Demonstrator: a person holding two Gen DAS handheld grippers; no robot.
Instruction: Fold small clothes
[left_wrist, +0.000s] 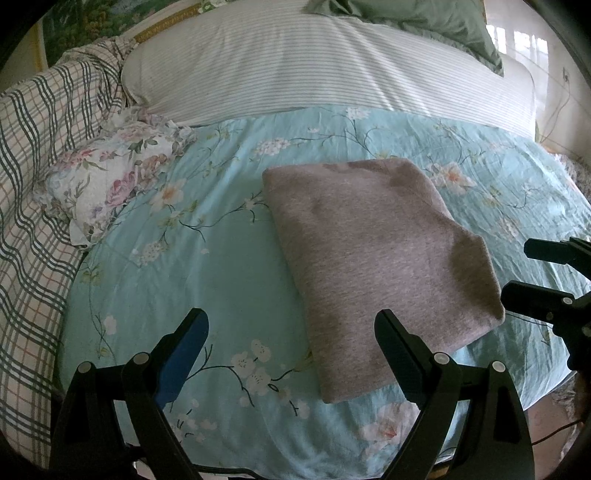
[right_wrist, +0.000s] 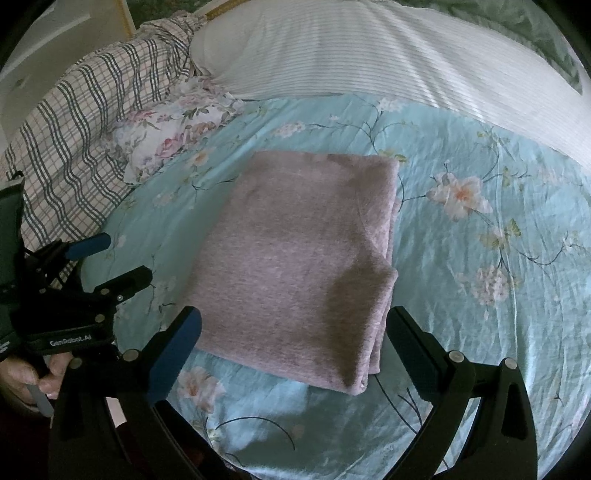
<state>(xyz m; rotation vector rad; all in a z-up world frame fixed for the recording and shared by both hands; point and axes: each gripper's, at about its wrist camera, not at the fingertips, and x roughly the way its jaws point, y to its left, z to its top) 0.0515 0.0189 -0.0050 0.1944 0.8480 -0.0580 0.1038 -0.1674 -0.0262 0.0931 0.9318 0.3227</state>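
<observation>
A bed with a floral sheet carries a folded grey garment lying flat at its middle. Near it, the left claw and right claw both gape wide, holding nothing.

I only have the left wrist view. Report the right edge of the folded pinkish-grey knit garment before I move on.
Observer: The right wrist view shows the folded pinkish-grey knit garment with stacked layer edges down its right side, roughly aligned.
Operator: Tell me what holds the left gripper.
Observer: The left gripper, open, is held by a bare left hand at the lower left.
Operator: Report the right gripper.
Observer: The right gripper is open and holds nothing; the garment's near end shows between its fingers.
</observation>
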